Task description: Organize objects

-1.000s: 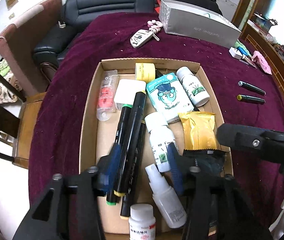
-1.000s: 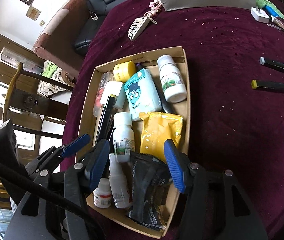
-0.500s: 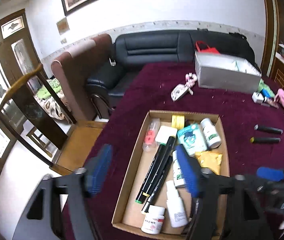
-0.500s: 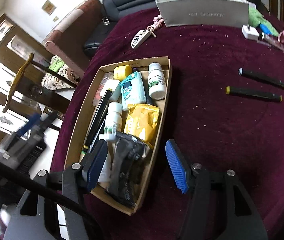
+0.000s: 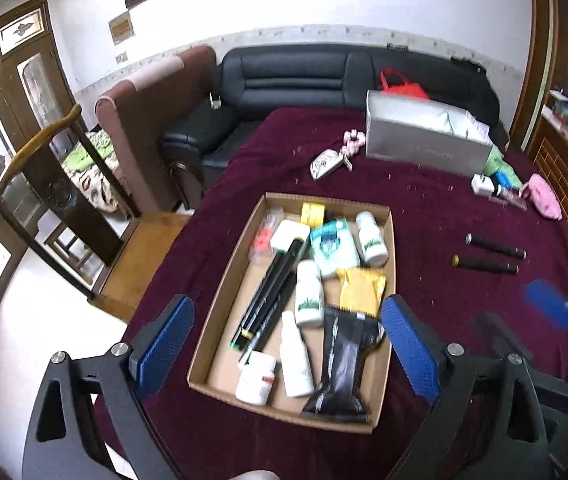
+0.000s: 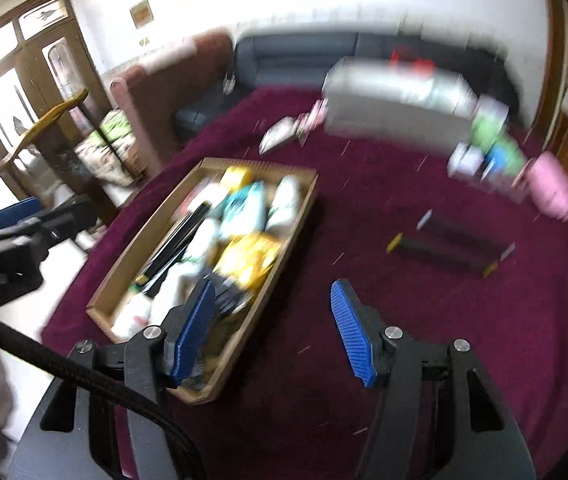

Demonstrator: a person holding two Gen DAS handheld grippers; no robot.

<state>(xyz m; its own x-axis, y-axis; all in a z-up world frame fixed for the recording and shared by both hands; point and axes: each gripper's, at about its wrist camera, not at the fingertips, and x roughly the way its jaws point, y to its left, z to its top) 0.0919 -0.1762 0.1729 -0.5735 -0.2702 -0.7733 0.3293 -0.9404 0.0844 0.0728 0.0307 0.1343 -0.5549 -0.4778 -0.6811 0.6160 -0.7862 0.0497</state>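
- Your worktop (image 5: 424, 216), under its maroon cloth, fills both views; a second ago you were low over the cardboard tray (image 5: 220, 320), and now the sofa and the wall show too.
- The grey box (image 5: 424, 148) at the far edge carries pale lettering, too blurred now to read.
- The tray sits mid-worktop, holding white bottles, dark markers, a teal carton (image 5: 332, 248) with a cartoon face, a yellow packet (image 5: 360, 292) and a black packet (image 5: 344, 364); none of their labels can be read.
- Your left tool (image 5: 284, 344) is spread wide, jaws opening, nothing between them; a second ago its pads sat either side of a marker in the tray.
- Your right tool (image 6: 272, 332) is apart and opening, empty, over the tray's near corner.
- Two black markers (image 5: 488, 256) lie on the cloth, right of the tray.
- The right wrist view is smeared with motion blur, so the small things are hard to make out.
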